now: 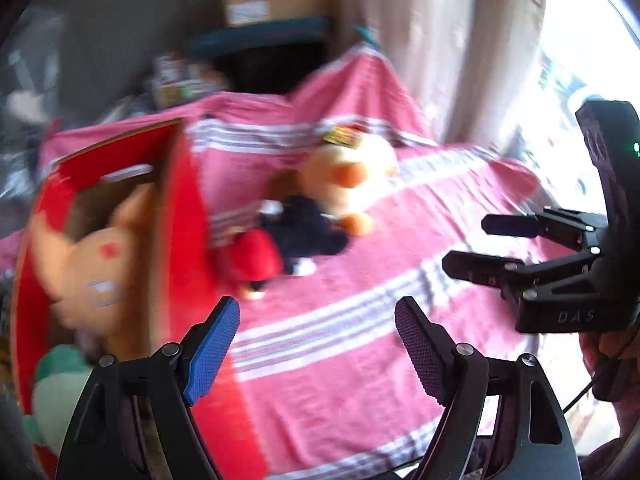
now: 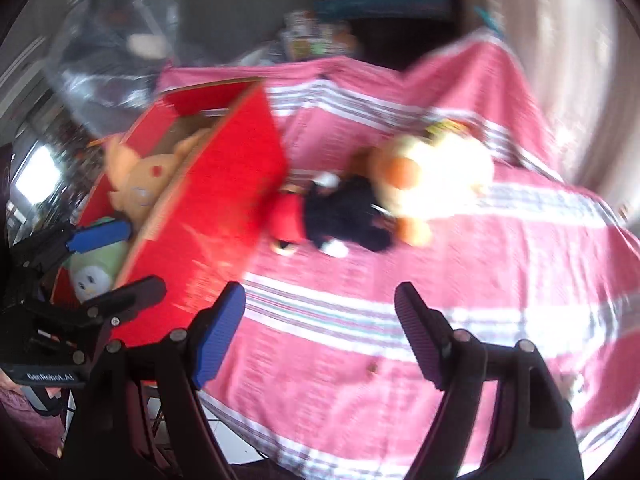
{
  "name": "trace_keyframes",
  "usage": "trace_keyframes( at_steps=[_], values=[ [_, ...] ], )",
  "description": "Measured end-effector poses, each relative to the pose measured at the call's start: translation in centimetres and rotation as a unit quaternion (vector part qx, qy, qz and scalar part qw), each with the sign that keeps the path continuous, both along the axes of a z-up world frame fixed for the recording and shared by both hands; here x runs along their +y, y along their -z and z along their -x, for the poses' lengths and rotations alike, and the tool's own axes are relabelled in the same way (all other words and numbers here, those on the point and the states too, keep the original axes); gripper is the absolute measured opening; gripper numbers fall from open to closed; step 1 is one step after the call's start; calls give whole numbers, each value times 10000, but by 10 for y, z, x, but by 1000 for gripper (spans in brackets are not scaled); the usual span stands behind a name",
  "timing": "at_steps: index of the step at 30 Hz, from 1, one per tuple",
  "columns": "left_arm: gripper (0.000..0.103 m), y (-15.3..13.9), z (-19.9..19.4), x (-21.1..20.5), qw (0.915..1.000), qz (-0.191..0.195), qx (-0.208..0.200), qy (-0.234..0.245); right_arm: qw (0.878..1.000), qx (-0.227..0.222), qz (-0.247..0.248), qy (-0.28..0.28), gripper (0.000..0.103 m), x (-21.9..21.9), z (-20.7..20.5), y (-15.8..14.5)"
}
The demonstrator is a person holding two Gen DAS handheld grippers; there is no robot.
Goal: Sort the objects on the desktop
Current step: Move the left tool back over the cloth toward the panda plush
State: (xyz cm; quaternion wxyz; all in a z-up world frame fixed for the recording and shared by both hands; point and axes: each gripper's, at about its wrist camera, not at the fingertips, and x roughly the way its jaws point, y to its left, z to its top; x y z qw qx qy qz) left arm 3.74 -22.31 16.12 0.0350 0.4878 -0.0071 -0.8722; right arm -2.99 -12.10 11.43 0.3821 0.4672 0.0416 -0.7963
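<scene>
Ahead on the striped cloth [image 2: 400, 320] lie three plush toys in a touching row: red one [image 2: 286, 220], black one [image 2: 344, 216], yellow duck [image 2: 432, 176], the row running left-near to right-far beside the red box [image 2: 224, 208]. Both my right gripper [image 2: 320, 332] and left gripper [image 1: 318, 340] are spread, empty; I judge the left nearer the red toy.
</scene>
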Motion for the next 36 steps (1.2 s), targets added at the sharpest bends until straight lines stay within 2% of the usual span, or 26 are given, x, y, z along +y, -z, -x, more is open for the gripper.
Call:
trace_keyframes(
  at_steps=[7, 13, 17, 24, 29, 36],
  values=[
    [81, 62, 41, 96, 9953, -194, -576, 757, 9920, -548, -388, 1072, 78, 121, 32, 50],
    [81, 110, 57, 171, 9854, -487, -1035, 1263, 9714, -1047, -746, 1996, 78, 231, 44, 103],
    [81, 132, 66, 214, 9770, -582, -1265, 1613, 9580, -1352, -854, 2379, 78, 281, 48, 133],
    [81, 169, 80, 269, 9652, -560, -1654, 1945, 9419, -1540, -1319, 2679, 77, 338, 56, 180],
    [81, 187, 85, 290, 9589, -622, -1909, 2003, 9317, -1654, -1517, 2855, 77, 366, 62, 199],
    [81, 187, 92, 318, 9515, -900, -1927, 2224, 9374, -1719, -1741, 2479, 77, 367, 70, 228]
  ],
)
